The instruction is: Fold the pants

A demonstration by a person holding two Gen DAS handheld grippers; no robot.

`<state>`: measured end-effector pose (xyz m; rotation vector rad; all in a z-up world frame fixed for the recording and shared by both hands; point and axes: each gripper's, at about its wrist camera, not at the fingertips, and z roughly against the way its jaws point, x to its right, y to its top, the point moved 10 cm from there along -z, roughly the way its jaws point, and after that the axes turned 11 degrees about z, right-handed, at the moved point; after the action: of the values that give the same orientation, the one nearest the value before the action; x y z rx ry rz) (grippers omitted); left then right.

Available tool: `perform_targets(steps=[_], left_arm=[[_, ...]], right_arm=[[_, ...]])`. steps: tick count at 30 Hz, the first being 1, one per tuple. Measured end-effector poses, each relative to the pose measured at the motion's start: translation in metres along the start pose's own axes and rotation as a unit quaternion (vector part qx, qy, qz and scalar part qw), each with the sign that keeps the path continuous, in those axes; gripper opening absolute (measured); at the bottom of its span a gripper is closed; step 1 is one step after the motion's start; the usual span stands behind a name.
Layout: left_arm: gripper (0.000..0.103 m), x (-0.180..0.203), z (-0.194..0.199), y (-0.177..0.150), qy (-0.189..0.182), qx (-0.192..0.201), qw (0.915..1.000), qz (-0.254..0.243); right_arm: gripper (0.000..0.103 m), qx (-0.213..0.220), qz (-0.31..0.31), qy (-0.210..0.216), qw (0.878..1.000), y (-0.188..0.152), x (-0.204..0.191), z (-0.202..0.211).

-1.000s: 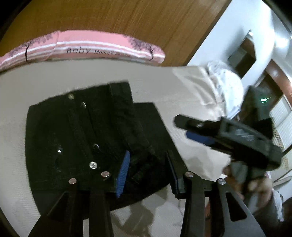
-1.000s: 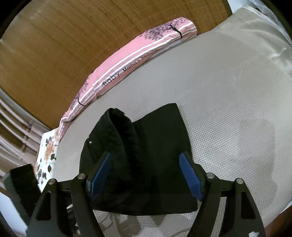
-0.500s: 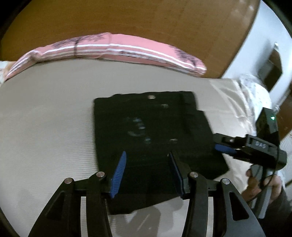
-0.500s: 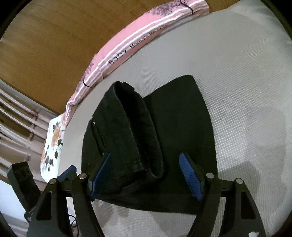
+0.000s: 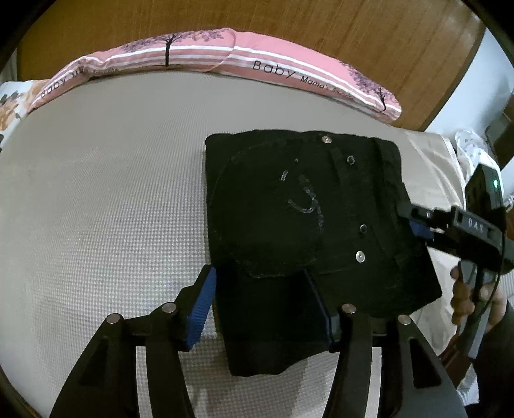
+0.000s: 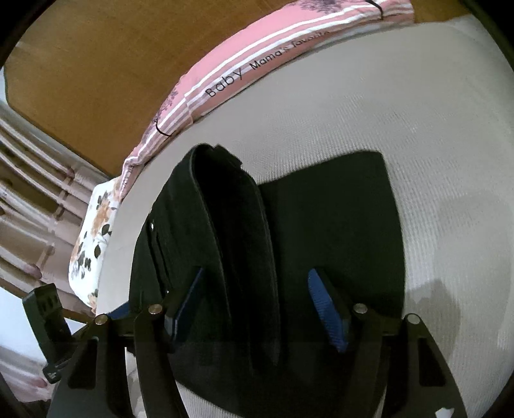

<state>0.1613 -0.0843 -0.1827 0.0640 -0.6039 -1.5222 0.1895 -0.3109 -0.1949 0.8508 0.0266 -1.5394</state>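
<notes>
Both claws are being lowered closer over the folded black pants (image 5: 305, 225) on the bed (image 5: 106, 199), the left claw (image 5: 266, 308) being opened, the right claw (image 6: 253, 305) being narrowed, neither clenched yet, so another fold is probably being prepared.

A pale textured bed (image 5: 106, 205) is carrying folded black pants (image 5: 302, 212), which are lying flat toward its right side, while a pink striped pillow (image 5: 276, 69) is resting along its far edge against the wooden headboard (image 5: 289, 29)
</notes>
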Motion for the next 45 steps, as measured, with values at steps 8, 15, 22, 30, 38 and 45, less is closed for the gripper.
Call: perform_targets(steps=[8,15,22,30,38,45], left_arm=[[0.059,-0.003,-0.006,-0.001,0.003,-0.009,0.9999,0.006],[0.059,-0.002,-0.007,0.002,0.004,-0.01,0.9999,0.002],[0.063,-0.004,-0.011,0.001,0.009,-0.011,0.9999,0.005],[0.064,-0.005,-0.011,0.002,0.002,-0.012,0.9999,0.011],[0.064,-0.007,0.005,0.015,-0.032,0.004,0.9992,0.025],[0.064,-0.008,0.006,0.023,-0.04,0.007,0.9988,0.027]], right_arm=[[0.059,-0.005,0.015,0.023,1.0,0.014,-0.009,-0.016],[0.041,-0.02,0.037,0.06,0.997,0.011,-0.023,-0.026],[0.042,-0.01,0.057,0.047,0.997,0.013,-0.028,-0.034],[0.02,-0.011,0.025,0.015,1.0,0.014,-0.033,-0.025],[0.011,0.014,0.039,-0.016,0.999,0.021,-0.058,0.005],[0.01,0.032,0.044,-0.031,0.998,0.03,-0.069,0.034]])
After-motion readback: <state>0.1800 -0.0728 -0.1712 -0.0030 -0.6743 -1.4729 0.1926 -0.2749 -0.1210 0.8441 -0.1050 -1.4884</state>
